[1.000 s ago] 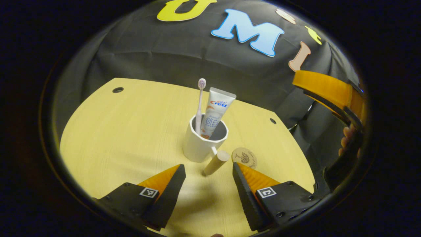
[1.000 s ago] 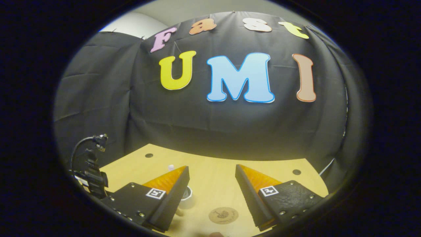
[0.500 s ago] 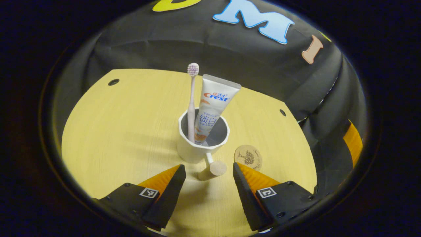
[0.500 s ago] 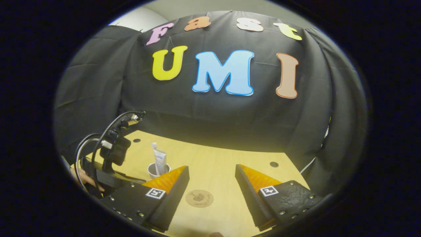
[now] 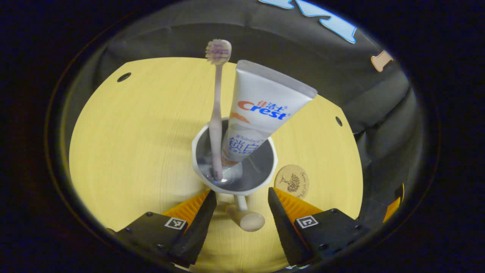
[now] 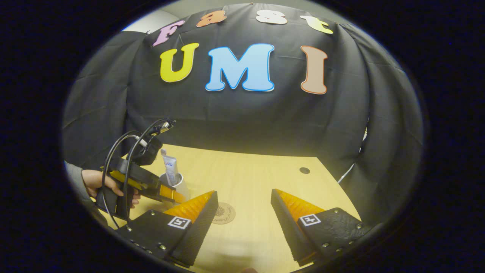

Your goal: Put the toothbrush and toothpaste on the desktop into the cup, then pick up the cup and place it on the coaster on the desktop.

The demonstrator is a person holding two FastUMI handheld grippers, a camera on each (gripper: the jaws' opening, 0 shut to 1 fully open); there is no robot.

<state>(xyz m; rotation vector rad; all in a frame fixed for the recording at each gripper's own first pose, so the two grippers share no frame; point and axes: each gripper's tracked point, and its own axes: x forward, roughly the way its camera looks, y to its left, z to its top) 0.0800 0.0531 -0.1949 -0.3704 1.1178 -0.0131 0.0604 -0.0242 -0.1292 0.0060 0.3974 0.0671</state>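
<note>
the cup (image 5: 235, 167) stands upright on the table (image 5: 132, 144), white, with the toothbrush (image 5: 216, 113) and toothpaste (image 5: 257, 113) both inside it, leaning apart. the brush foot rests on the cup's bottom; the tube's lower end is hidden by the cup wall. the cup's handle (image 5: 244, 218), a wooden peg on a white stem, sticks out toward the camera between the fingers of the left gripper (image 5: 242, 199). those fingers are spread, one on each side of the handle, not touching it. whether their tips touch the cup's rim is hard to make out.

the coaster (image 5: 291, 181) lies flat just right of the cup, its near edge cut off by the right-hand finger.

in the right gripper view the cup (image 6: 178, 181) is far left, mostly hidden behind the left gripper (image 6: 166, 192), which a hand (image 6: 100, 184) holds. the coaster (image 6: 224, 213) is partly covered by a finger of the right gripper (image 6: 242, 201), whose fingers are wide apart, holding nothing, above the table (image 6: 257, 178).
</note>
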